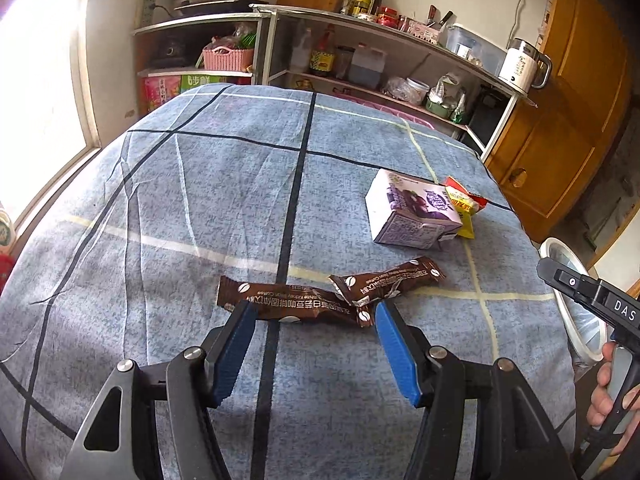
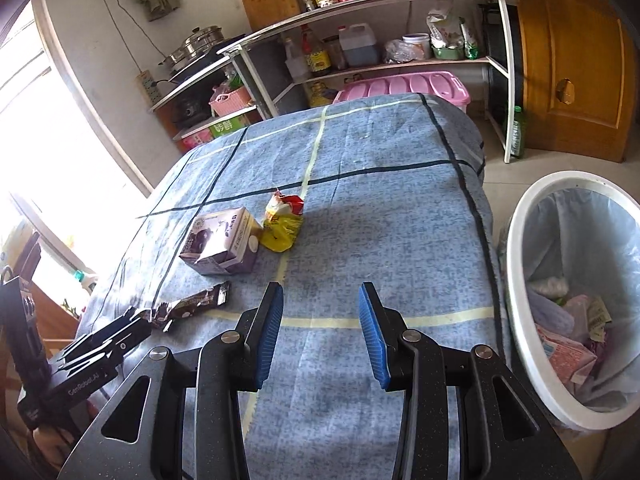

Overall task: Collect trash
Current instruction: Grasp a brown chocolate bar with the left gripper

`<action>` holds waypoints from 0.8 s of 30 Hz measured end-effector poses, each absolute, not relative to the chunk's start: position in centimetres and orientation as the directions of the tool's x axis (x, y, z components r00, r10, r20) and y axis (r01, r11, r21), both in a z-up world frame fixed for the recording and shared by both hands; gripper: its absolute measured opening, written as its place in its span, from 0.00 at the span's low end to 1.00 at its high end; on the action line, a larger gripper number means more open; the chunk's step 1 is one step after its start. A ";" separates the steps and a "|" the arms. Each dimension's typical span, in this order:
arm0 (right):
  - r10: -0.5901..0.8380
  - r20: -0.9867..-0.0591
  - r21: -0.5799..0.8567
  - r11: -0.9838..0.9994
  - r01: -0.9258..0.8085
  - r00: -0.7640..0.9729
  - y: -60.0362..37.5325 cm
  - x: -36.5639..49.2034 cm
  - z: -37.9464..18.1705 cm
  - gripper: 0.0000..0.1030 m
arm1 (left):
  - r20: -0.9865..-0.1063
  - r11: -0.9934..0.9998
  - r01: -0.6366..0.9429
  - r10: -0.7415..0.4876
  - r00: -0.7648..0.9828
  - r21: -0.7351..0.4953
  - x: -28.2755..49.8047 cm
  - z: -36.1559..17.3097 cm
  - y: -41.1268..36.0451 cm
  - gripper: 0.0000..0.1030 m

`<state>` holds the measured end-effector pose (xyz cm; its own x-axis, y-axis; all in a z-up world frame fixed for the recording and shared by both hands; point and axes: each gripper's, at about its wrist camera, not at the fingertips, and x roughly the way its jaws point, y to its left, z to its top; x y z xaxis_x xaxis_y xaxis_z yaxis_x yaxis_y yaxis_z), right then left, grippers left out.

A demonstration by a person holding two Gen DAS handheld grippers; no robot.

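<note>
Two brown coffee sachets lie on the blue checked tablecloth: one (image 1: 296, 306) right at my left fingertips, the other (image 1: 390, 280) just beyond to the right. My left gripper (image 1: 314, 310) is open, its blue pads either side of the near sachet. A purple-and-white milk carton (image 1: 412, 212) lies on its side further right, with a yellow snack wrapper (image 1: 466, 204) behind it. My right gripper (image 2: 320, 300) is open and empty above the cloth. It sees the carton (image 2: 220, 242), the yellow wrapper (image 2: 282, 224) and a sachet (image 2: 192, 304).
A white bin (image 2: 520, 240) lined with a pale bag stands off the table's right edge, holding several bits of trash. Metal shelves (image 2: 360, 4) with bottles and pots stand behind the table. A wooden door (image 2: 572, 60) is at the right, a bright window at the left.
</note>
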<state>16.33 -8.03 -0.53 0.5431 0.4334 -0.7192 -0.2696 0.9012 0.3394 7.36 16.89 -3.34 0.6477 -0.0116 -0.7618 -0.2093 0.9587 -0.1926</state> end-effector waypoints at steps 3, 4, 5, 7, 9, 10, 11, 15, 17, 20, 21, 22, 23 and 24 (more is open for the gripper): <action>0.441 -0.723 0.345 0.898 -0.274 0.533 -7.4 16.6 -0.8 0.39 | -0.784 0.950 -0.229 -0.025 0.621 -0.212 7.9 -4.3 17.7 0.60; 0.441 -0.724 0.344 0.897 -0.276 0.531 -7.2 16.6 -0.8 0.39 | -0.782 0.944 -0.240 -0.029 0.623 -0.227 8.0 -4.6 18.1 0.60; 0.440 -0.725 0.342 0.898 -0.278 0.529 -7.0 16.6 -0.9 0.39 | -0.772 0.941 -0.241 -0.031 0.635 -0.236 8.1 -4.7 18.3 0.60; 0.440 -0.728 0.339 0.898 -0.282 0.527 -6.8 16.7 -1.0 0.39 | -0.771 0.938 -0.245 -0.034 0.635 -0.244 8.7 -4.7 18.6 0.60; 0.436 -0.732 0.334 0.899 -0.282 0.523 -6.5 17.0 -1.0 0.39 | -0.771 0.938 -0.242 -0.042 0.635 -0.250 9.6 -4.8 19.0 0.60; 0.437 -0.732 0.334 0.899 -0.284 0.523 -6.4 17.0 -1.0 0.39 | -0.771 0.939 -0.241 -0.040 0.636 -0.247 10.0 -4.8 19.1 0.60; 0.438 -0.731 0.333 0.898 -0.287 0.523 -6.2 17.1 -0.9 0.39 | -0.772 0.943 -0.240 -0.029 0.635 -0.233 10.4 -4.8 19.2 0.60; 0.453 -0.726 0.334 0.890 -0.311 0.518 -5.1 17.4 -0.7 0.39 | -0.776 0.958 -0.225 0.004 0.630 -0.178 11.4 -4.9 18.7 0.50; 0.461 -0.724 0.337 0.886 -0.320 0.514 -4.7 17.4 -0.6 0.39 | -0.777 0.956 -0.229 0.002 0.629 -0.183 11.6 -4.7 18.8 0.40; 0.468 -0.721 0.337 0.881 -0.331 0.510 -3.7 17.7 -0.6 0.39 | -0.776 0.960 -0.207 -0.019 0.631 -0.191 11.8 -4.8 18.9 0.27; 0.473 -0.721 0.337 0.878 -0.339 0.507 -3.4 17.7 -0.6 0.39 | -0.774 0.963 -0.190 -0.026 0.633 -0.188 11.8 -4.8 18.9 0.23; 0.478 -0.720 0.338 0.875 -0.347 0.504 -3.0 17.8 -0.6 0.39 | -0.773 0.965 -0.180 -0.035 0.634 -0.191 11.7 -4.8 18.9 0.20; 0.481 -0.720 0.336 0.873 -0.355 0.501 -2.6 17.9 -0.5 0.39 | -0.771 0.967 -0.170 -0.041 0.636 -0.192 11.5 -4.7 18.8 0.20; 0.485 -0.718 0.333 0.869 -0.365 0.500 -2.2 17.9 -0.4 0.39 | -0.768 0.970 -0.157 -0.041 0.639 -0.183 11.4 -4.6 18.8 0.20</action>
<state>17.95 -2.25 -0.42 0.4995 0.4848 -0.7180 -0.3651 0.8694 0.3330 11.37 18.79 -4.59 0.6393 -0.0413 -0.7679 -0.1574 0.9704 -0.1832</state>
